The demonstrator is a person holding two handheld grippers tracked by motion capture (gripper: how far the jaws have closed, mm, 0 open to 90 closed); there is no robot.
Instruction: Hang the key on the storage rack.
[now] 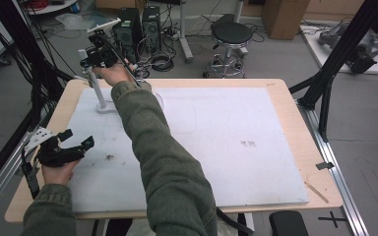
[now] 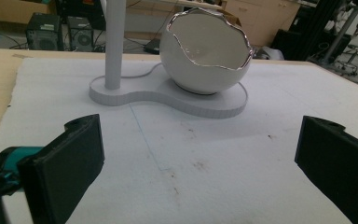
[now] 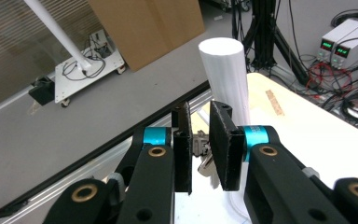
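Hanging looks like the step in hand: a small bunch of keys (image 3: 206, 161) is pinched between the closed jaws of the right gripper (image 1: 89, 58), held up beside the top of the white post (image 3: 227, 77) of the stand (image 2: 168, 95). A peg is probably needed next, though none can be made out. The left gripper (image 1: 75, 140) is kept wide open, nothing in it, low near the table's (image 1: 295, 123) left edge.

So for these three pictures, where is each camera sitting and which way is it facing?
High view: above the person's side, facing forward and down on the table; both sleeves, left gripper, right gripper.
Left gripper view: low on the left gripper, facing the eggshell bowl on its white stand; jaws apart.
Right gripper view: rides the right gripper beside the post, holding keys.
Shared: all show the stand.
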